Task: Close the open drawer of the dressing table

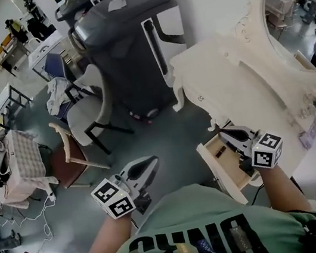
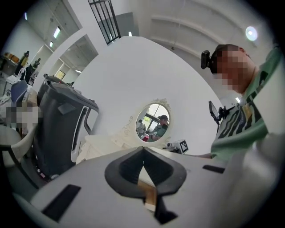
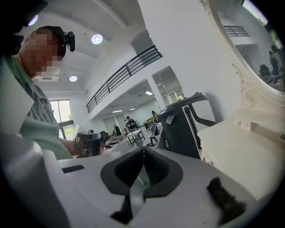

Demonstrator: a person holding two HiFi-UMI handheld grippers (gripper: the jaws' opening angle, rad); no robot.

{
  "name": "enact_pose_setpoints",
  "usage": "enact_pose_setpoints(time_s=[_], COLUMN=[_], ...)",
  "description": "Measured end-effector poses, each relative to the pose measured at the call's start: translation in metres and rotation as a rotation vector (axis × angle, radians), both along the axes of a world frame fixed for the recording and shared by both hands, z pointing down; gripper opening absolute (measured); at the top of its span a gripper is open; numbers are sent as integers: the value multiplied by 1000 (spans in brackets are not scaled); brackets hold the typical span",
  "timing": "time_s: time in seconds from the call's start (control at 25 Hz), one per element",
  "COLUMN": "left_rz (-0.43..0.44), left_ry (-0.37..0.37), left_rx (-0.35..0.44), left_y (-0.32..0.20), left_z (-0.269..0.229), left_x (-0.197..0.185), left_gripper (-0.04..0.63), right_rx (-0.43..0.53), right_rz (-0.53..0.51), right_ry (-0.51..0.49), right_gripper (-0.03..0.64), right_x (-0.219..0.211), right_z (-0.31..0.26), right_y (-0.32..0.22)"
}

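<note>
A grey chair (image 1: pixel 91 107) stands just beside a big dark grey machine (image 1: pixel 125 44), with a checked cloth (image 1: pixel 22 165) farther left.

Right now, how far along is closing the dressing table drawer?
Done: nothing yet; the drawer stands pulled out of the dressing table. In hand: the right hand-held gripper, jaws shut and empty, hangs over the open drawer; the left hand-held gripper, also shut, is off to the side above the floor. Left: push the drawer front fully in.
</note>
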State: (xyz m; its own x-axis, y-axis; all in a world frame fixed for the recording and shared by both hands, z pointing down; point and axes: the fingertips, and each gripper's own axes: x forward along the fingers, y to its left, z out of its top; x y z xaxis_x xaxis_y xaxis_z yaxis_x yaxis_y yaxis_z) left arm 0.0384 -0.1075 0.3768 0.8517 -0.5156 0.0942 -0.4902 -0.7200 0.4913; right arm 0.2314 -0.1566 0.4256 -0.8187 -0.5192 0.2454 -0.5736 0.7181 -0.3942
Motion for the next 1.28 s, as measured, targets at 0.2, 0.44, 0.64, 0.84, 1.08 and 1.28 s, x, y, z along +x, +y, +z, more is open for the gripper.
enact_pose_setpoints(time_s=[0.2, 0.44, 0.64, 0.84, 1.08, 1.28], left_rz=[-18, -38, -111, -188, -259, -239], left_ry=[21, 0, 8, -12, 1, -26], left_rx=[16, 38, 3, -14, -108, -175], left_y=[31, 76, 99, 106, 103, 103], left_z=[5, 19, 35, 41, 64, 88], left_x=[-59, -136, -176, -171, -134, -109], left_gripper=[9, 9, 9, 9, 9, 9], right_rx=[-10, -42, -56, -34, 36, 42], right_rz=[-33, -82, -206, -421, -834, -1043], right_ry=[127, 332, 486, 684, 972, 1115], right_gripper=[12, 12, 12, 12, 14, 109], right_x=[-52, -102, -124, -109, -77, -50], right_z=[12, 46, 77, 125, 208, 276], right_y=[23, 65, 84, 94, 128, 158])
